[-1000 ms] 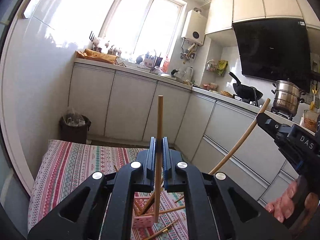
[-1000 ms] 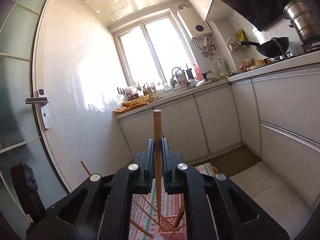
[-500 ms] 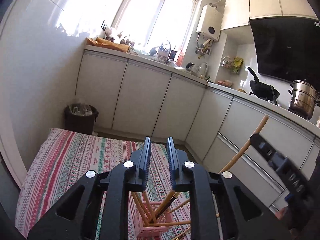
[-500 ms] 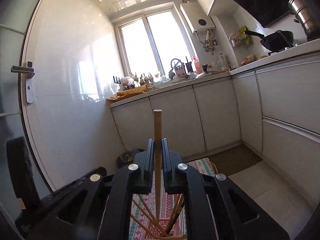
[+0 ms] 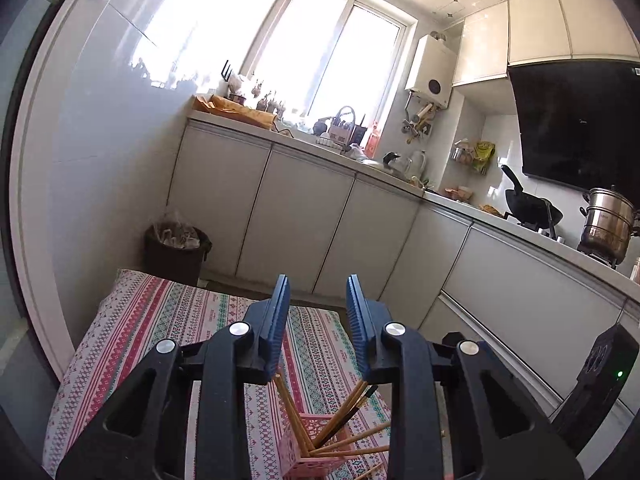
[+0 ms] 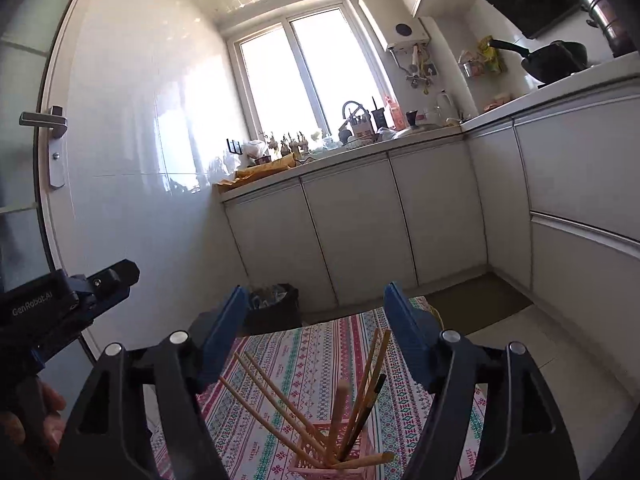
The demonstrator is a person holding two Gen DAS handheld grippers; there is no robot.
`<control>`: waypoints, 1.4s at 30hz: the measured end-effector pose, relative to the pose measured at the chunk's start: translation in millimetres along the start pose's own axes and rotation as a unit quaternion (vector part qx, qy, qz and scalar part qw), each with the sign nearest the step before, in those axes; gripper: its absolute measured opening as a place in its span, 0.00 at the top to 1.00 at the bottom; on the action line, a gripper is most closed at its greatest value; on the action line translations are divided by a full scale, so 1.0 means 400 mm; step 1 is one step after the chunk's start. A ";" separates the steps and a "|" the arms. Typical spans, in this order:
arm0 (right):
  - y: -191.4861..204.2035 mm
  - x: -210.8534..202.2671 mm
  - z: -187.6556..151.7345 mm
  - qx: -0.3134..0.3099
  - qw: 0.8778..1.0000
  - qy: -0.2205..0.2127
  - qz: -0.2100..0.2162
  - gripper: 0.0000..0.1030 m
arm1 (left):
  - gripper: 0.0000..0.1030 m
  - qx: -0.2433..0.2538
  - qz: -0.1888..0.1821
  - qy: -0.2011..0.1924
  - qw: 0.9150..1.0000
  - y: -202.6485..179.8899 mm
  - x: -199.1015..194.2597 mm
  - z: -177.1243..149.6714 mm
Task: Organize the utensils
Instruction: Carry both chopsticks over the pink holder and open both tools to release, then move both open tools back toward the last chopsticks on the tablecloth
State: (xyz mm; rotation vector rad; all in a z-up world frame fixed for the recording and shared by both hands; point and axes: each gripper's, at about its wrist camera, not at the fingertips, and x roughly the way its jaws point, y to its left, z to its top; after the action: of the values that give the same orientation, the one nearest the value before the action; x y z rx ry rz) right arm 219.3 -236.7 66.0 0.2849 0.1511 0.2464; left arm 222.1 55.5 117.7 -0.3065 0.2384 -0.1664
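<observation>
A kitchen seen from 2 handheld grippers above a table (image 5: pixel 168 320) covered in a striped patterned cloth. The left gripper (image 5: pixel 318 300) has its blue fingers (image 5: pixel 276 320) parted with nothing between them. Below it, a pink basket (image 5: pixel 316 456) stands on the table toward the near edge, with several chopsticks (image 5: pixel 344 412) leaning out of it at different angles; at least 1 is dark, the others pale wood. The right gripper (image 6: pixel 316 308) has its fingers (image 6: pixel 404 328) spread wide, also holding nothing, and sits over the same basket (image 6: pixel 356 444). In this view the chopsticks (image 6: pixel 280 396) fan left and right, and a thicker wooden stick (image 6: pixel 340 408) stands nearly upright among them. The left gripper's black body (image 6: pixel 68 296) shows at the left edge, with part of a hand (image 6: pixel 36 420) below it. White cabinets (image 5: pixel 296 216), a window (image 5: pixel 328 48) and a dark bin (image 5: pixel 176 248) beyond the table's far edge fill the background.
</observation>
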 end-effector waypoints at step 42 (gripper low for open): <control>-0.451 -0.226 -0.114 0.268 0.935 0.142 -0.185 0.07 | 0.07 0.414 -0.130 0.372 0.821 -0.214 0.025 -0.524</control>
State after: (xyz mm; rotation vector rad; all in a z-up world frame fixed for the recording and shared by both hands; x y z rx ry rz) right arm 163.6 -416.3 -20.5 0.7546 0.5563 -0.1379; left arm 167.2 -85.0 -51.3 0.6314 0.8684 -0.6419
